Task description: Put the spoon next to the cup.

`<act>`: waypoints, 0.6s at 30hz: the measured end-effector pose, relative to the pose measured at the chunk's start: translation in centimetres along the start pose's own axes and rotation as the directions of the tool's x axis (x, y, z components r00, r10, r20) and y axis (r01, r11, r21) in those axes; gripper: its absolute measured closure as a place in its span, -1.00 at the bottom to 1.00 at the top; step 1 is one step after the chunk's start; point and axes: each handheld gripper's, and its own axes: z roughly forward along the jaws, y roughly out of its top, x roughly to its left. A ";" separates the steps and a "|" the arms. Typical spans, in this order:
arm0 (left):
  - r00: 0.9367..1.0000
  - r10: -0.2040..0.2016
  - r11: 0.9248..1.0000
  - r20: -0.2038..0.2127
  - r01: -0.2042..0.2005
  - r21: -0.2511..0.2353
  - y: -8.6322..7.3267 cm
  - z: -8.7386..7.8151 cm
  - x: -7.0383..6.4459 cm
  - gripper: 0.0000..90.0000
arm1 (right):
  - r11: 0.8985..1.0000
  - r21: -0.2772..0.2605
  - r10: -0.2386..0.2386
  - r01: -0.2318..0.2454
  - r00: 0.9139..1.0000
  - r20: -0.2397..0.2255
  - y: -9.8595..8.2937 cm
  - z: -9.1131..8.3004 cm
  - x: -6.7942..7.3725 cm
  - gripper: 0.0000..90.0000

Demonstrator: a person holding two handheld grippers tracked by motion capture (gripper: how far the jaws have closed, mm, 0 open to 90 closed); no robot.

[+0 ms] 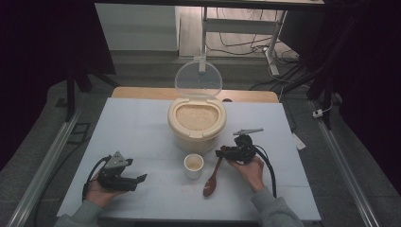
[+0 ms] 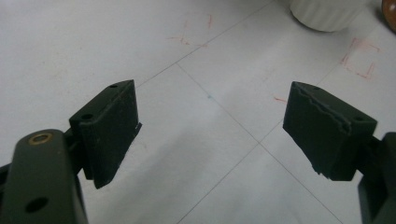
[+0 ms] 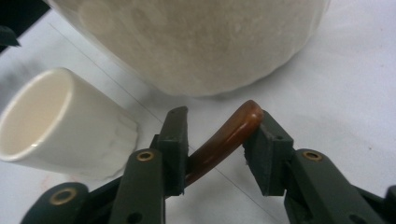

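brown spoon (image 1: 211, 182) in right tongs (image 3: 219, 135); one white cup (image 1: 193, 165), one rice bin (image 1: 196, 124).

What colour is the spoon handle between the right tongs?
Glossy reddish-brown; the spoon handle shows best in the right gripper view, between the right tongs.

Both claws, the left claw (image 1: 137, 179) and the right claw (image 1: 219, 153), are black with brass rivets, black cables and grey three-cornered plates, and the person wears grey sleeves (image 1: 274, 209).

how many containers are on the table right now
2: a big cream rice bin with its clear lid up at the table's middle, and a small white cup just in front of it.
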 end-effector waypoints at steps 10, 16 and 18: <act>1.000 0.007 1.000 0.002 -0.007 0.006 0.0 0.0 -0.1 -0.60 | 0.999 0.011 -0.033 0.033 0.998 0.049 -0.4 0.7 0.1 0.17; 1.000 0.007 1.000 0.002 -0.007 0.007 0.0 0.0 -0.1 -0.60 | 0.997 0.036 -0.064 0.061 0.993 0.099 -0.5 1.1 0.3 0.08; 1.000 0.007 1.000 0.002 -0.007 0.007 0.0 0.0 -0.1 -0.60 | 0.996 0.038 -0.080 0.076 0.990 0.113 -0.5 1.2 0.3 0.03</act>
